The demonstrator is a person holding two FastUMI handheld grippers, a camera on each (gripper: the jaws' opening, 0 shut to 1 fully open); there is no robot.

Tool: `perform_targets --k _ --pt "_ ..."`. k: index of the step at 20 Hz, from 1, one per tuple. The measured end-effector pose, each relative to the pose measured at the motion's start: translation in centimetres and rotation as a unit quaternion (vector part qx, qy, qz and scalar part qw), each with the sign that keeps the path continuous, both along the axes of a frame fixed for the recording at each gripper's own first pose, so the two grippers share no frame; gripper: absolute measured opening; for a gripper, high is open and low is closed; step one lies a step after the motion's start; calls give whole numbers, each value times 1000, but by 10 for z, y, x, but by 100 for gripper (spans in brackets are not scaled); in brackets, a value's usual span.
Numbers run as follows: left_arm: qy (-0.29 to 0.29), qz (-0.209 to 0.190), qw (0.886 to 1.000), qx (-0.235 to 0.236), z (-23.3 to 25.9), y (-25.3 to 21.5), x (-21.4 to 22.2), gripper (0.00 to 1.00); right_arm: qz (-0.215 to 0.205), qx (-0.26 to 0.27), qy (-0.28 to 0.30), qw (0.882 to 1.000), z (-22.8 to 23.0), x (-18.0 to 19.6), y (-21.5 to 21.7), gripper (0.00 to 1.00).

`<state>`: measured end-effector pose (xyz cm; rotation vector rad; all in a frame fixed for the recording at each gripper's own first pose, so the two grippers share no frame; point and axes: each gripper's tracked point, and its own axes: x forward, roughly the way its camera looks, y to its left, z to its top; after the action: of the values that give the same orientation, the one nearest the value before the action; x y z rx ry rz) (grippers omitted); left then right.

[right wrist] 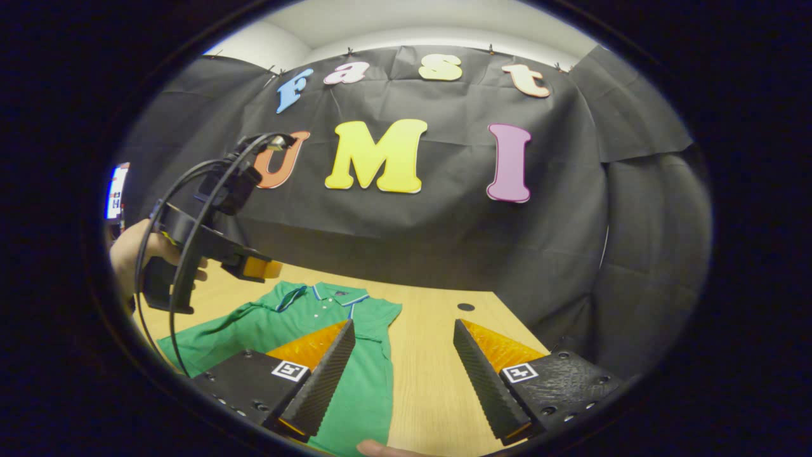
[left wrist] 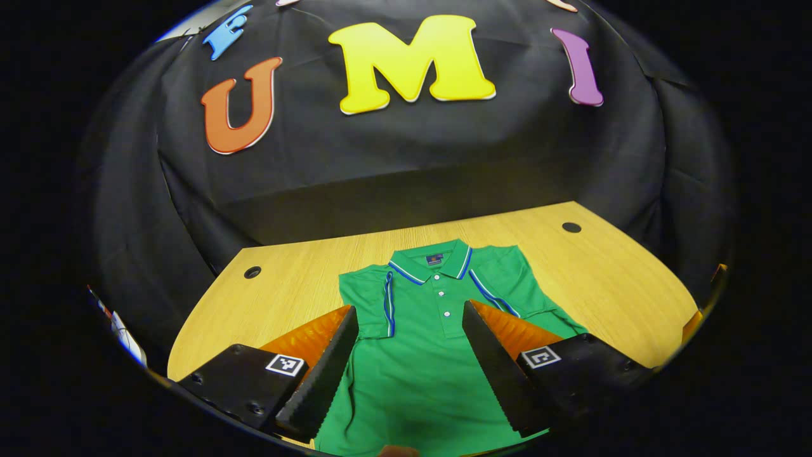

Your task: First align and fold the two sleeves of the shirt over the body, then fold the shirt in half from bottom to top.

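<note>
Black cloth walls close off the booth behind a pale wooden table (left wrist: 285, 292), and a green polo shirt (left wrist: 425, 355) lies flat on it, front up, collar toward the cloth. Taking the shirt as the landmark and going left to right in the left gripper view: its left sleeve (left wrist: 365, 304) already looks laid in over the body, its blue-and-white trim running straight down beside the button placket. The sleeve on the other side (left wrist: 539, 317) appears still partly spread, angling out past the shoulder.

The left gripper (left wrist: 406, 368) hovers above the shirt's chest with its fingers spread wide, holding nothing, the placket showing between them. In the right gripper view, a hand (right wrist: 136, 257) carries that left gripper (right wrist: 254, 268) above the shirt's collar end. The right gripper (right wrist: 403, 374) hangs off the shirt's right side, over its edge and the bare wood beside it, jaws wide apart and empty.

The risk I judge from here lies in the second sleeve fold: pinching too deep could catch the body layer underneath and drag the whole shirt askew, undoing the alignment. A shallow grip on the trim alone could slip and leave the sleeve crooked.
</note>
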<state>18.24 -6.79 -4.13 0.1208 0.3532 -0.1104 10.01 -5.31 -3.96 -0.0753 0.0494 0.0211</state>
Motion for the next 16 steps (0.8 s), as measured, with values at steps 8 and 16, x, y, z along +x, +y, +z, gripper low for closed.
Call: perform_targets --k 8,16 --pt "-67 6 997 -25 17 52 -99 100 -9 -37 -22 999 22 -61 19 95" --pt "-74 53 995 -43 -58 117 -172 100 4 4 -48 999 0 -123 36 95"
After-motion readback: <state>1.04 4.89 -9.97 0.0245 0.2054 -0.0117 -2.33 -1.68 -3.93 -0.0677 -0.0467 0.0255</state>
